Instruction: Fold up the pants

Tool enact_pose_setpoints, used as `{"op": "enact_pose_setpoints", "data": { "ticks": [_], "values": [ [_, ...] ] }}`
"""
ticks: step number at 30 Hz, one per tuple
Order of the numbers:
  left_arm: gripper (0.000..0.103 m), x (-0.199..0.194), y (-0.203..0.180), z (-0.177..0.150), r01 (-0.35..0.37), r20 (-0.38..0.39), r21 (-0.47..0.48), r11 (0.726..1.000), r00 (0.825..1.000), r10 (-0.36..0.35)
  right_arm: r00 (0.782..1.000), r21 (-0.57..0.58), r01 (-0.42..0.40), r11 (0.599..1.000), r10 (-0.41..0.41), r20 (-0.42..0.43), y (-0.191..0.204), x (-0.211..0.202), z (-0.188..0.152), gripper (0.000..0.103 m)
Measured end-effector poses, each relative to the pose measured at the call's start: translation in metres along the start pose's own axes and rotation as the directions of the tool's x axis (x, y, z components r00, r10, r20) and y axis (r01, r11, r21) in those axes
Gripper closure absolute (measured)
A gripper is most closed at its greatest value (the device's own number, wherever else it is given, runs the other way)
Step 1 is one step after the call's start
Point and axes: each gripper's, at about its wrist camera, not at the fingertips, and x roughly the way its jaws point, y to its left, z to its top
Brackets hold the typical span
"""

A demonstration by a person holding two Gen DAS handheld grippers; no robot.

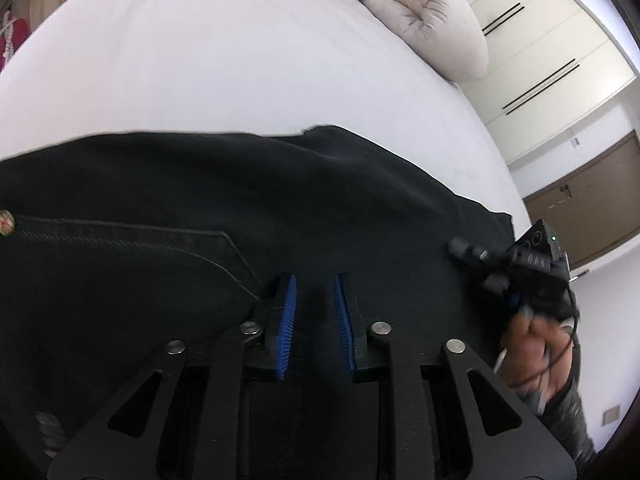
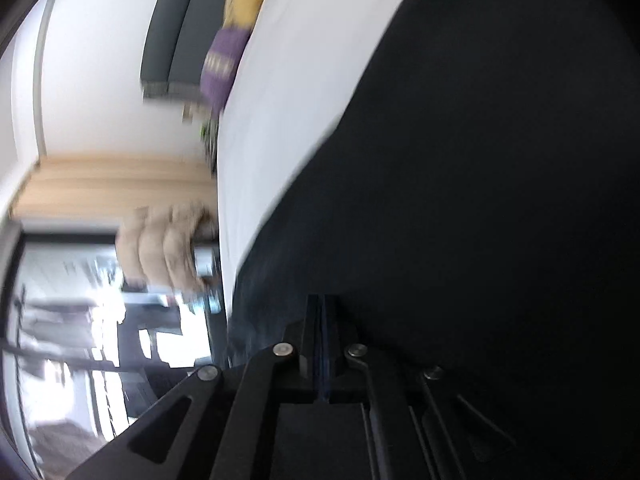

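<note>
Black pants (image 1: 280, 200) lie under the left gripper's (image 1: 315, 284) spread jaws; right gripper's (image 2: 323, 304) jaws pressed together.

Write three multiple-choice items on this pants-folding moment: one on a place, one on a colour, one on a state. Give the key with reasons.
1. Where do the pants lie?
A. on the white bed
B. on a wooden floor
C. over a chair

2. What colour are the left gripper pads?
A. red
B. blue
C. green

3. How do the right gripper jaws stand?
A. wide apart
B. pressed together
C. out of view

Key: 1 A, dark fabric is spread over the white sheet; 2 B, both ribbed pads show blue; 3 B, the right wrist view shows no gap between them, though what they pinch is unclear.
</note>
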Motion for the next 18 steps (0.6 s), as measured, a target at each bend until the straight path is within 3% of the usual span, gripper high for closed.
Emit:
{"op": "enact_pose_setpoints", "data": {
  "ticks": [3, 6, 10, 12, 14, 16, 18],
  "values": [
    [0.086, 0.003, 0.005, -0.001, -0.011, 0.015, -0.021, 1.0, 1.0, 0.011, 0.99, 0.024, 0.056, 0.998, -0.058, 0.13, -0.013, -0.034, 0.046, 0.103],
    [0.087, 0.002, 0.018, -0.001, -0.009, 0.03, -0.06, 0.998, 1.0, 0.011, 0.961, 0.066, 0.104, 0.992, -0.118, 0.252, -0.039, -0.092, 0.08, 0.103],
    [0.088, -0.006, 0.041, -0.004, -0.002, 0.044, -0.079, 0.997, 0.999, 0.005, 0.871, 0.167, 0.177, 0.97, -0.233, 0.433, -0.077, -0.201, 0.095, 0.101],
    [0.088, -0.009, 0.048, -0.005, -0.013, 0.046, -0.071, 0.997, 0.999, 0.017, 0.829, 0.178, 0.167, 0.97, -0.236, 0.507, -0.086, -0.257, 0.08, 0.088],
    [0.088, -0.003, 0.044, -0.004, -0.022, 0.049, -0.068, 0.997, 0.998, 0.025, 0.792, 0.175, 0.172, 0.969, -0.242, 0.56, -0.085, -0.296, 0.058, 0.062],
    [0.088, 0.012, 0.024, -0.003, -0.027, 0.051, -0.068, 0.997, 0.998, 0.03, 0.787, 0.184, 0.146, 0.972, -0.226, 0.573, -0.097, -0.323, 0.039, 0.058],
    [0.088, 0.016, 0.02, -0.002, -0.032, 0.051, -0.067, 0.997, 0.998, 0.036, 0.797, 0.201, 0.103, 0.974, -0.202, 0.57, -0.109, -0.333, 0.016, 0.058]
  ]
}}
